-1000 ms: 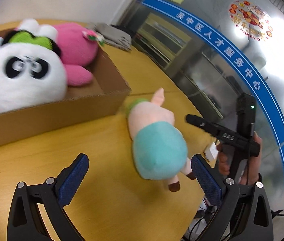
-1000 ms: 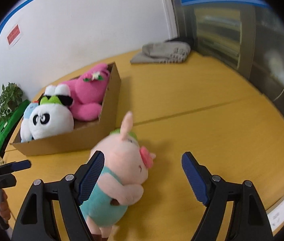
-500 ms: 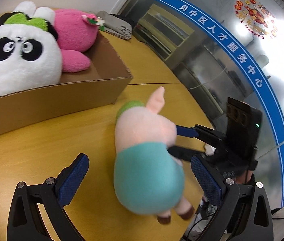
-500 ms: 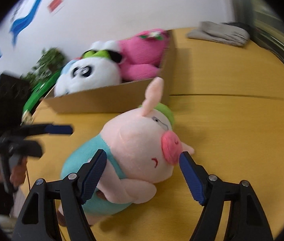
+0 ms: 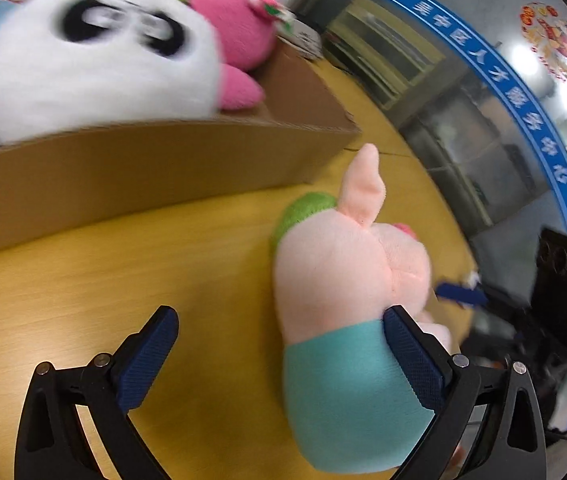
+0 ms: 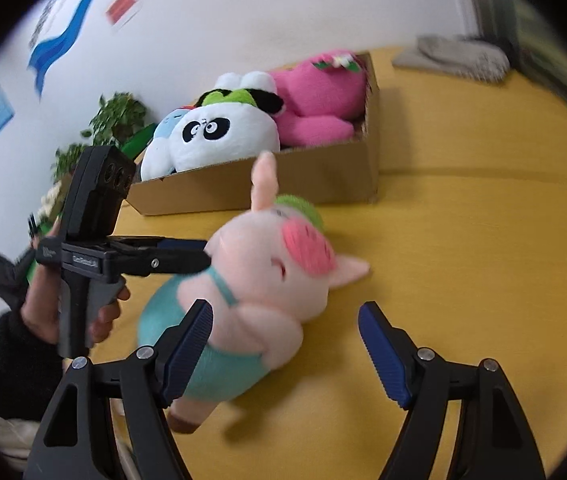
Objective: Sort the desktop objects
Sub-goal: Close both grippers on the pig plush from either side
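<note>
The soft pink plush pig in teal overalls (image 5: 339,280) lies on its side on the yellow wooden counter (image 5: 123,264), just in front of the brown cardboard box (image 5: 155,164) that holds the white panda plush (image 5: 83,60) and the bright pink plush (image 5: 235,36).

Left gripper (image 5: 279,356): fingers spread wide, nothing clamped. The right-hand pad (image 5: 411,360) lies against the pig's teal flank; the other pad stands clear over bare counter. It points steeply downward.

Right gripper (image 6: 285,350): fingers parted, not clamping. One pad (image 6: 187,348) appears to touch the pig's arm, though blur makes contact uncertain; the other is well clear. It too pitches downward.

Judged step: grasping the pig for the box. A sound grasp would centre one gripper on the body before closing, since the plush will compress and sag.
</note>
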`<state>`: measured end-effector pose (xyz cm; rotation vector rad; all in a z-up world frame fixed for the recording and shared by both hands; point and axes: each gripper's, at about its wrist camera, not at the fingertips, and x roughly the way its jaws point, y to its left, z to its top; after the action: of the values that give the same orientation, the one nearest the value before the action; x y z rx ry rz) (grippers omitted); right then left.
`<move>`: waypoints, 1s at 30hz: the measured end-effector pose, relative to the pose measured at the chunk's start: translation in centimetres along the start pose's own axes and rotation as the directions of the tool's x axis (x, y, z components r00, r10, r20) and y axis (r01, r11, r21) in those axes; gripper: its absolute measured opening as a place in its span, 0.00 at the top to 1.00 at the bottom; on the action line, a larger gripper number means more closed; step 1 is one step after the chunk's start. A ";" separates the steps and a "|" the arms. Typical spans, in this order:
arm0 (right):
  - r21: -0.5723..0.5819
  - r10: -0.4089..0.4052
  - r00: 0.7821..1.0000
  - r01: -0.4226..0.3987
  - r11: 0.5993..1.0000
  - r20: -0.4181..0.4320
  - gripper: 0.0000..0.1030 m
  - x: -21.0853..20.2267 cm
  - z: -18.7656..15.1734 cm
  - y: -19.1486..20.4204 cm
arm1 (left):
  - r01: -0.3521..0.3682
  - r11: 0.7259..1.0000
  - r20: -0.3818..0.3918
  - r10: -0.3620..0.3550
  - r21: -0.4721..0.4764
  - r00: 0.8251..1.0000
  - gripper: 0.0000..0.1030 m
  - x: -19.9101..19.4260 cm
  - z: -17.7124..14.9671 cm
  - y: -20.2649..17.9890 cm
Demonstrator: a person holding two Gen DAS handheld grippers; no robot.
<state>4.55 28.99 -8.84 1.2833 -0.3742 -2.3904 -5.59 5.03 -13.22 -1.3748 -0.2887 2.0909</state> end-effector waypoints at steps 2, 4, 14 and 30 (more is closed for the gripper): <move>0.033 0.025 0.999 -0.023 0.999 -0.034 0.27 1.5 -0.8 1.5 | -0.076 0.997 0.016 0.076 -0.025 0.997 0.00 -1.0 -0.4 1.1; 0.027 0.062 0.995 -0.060 0.998 -0.079 0.26 3.6 -1.4 3.5 | -0.137 0.990 0.019 0.138 -0.042 0.990 0.00 -1.7 -0.8 2.0; -0.090 0.081 0.988 -0.093 0.992 -0.130 0.28 6.3 -0.3 5.7 | 0.035 0.996 0.063 -0.030 -0.080 0.998 0.00 -3.7 -0.5 5.2; -0.021 0.193 0.975 -0.196 0.980 -0.110 0.27 4.5 2.1 0.5 | 0.254 0.967 -0.063 -0.255 -0.011 0.965 0.24 0.5 2.1 3.9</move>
<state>0.68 26.54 -10.81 1.2914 -0.4078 -2.1470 -9.03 2.56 -14.55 -1.3278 -0.4193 1.8330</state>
